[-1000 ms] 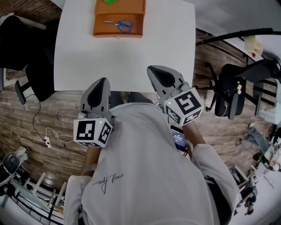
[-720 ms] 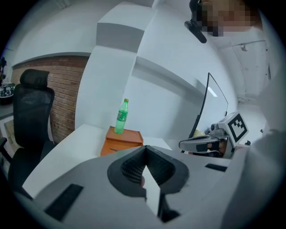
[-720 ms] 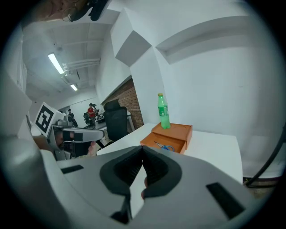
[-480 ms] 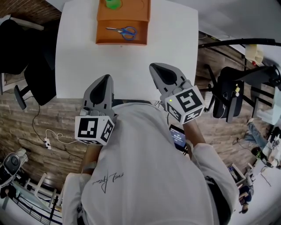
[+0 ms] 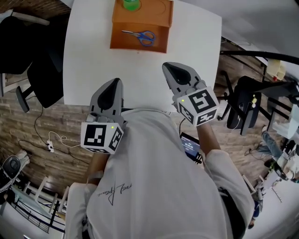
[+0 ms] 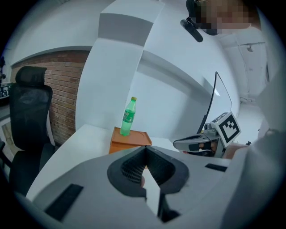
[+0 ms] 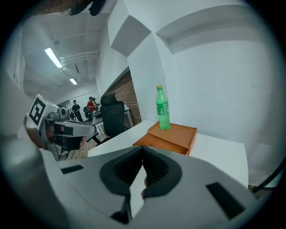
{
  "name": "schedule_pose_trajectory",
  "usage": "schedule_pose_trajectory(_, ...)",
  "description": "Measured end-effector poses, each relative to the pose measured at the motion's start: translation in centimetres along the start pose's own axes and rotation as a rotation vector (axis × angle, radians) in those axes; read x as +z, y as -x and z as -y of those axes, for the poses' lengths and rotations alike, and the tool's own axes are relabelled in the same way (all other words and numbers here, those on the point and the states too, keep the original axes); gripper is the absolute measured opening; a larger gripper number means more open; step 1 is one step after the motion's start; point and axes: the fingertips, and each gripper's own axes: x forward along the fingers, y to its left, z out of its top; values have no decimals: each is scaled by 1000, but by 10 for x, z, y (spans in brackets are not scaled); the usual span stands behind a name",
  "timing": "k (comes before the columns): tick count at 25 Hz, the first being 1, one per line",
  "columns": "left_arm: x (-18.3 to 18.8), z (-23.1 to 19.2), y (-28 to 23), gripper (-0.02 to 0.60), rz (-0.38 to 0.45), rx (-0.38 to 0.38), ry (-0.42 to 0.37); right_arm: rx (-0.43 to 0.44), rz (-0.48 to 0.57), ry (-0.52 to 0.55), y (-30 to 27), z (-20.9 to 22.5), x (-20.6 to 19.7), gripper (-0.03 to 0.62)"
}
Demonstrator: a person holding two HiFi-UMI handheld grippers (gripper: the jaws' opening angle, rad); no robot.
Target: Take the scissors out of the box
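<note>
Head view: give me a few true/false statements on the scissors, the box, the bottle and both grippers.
1. The scissors lie inside the orange box, in its near compartment. True.
2. The green bottle stands on the table beside the box. False: it stands on the box's far section.
3. The right gripper is clamped on the scissors. False: its jaws are shut on nothing and it is short of the box, over the table's near part.
4. The left gripper touches neither the box nor the scissors. True: it hangs at the table's near edge, jaws together.
5. The scissors' handles are red. False: they are blue.
</note>
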Motion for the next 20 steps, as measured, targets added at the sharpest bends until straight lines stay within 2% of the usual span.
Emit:
schedule_pose_trajectory(12, -9, -19, -12, 8, -37, 9, 32, -29, -85, 8, -33, 31, -11, 11)
schedule_pose_trajectory(20, -10, -29, -12, 8, -61, -7, 39, -37, -133, 27, -53, 36, -12, 11)
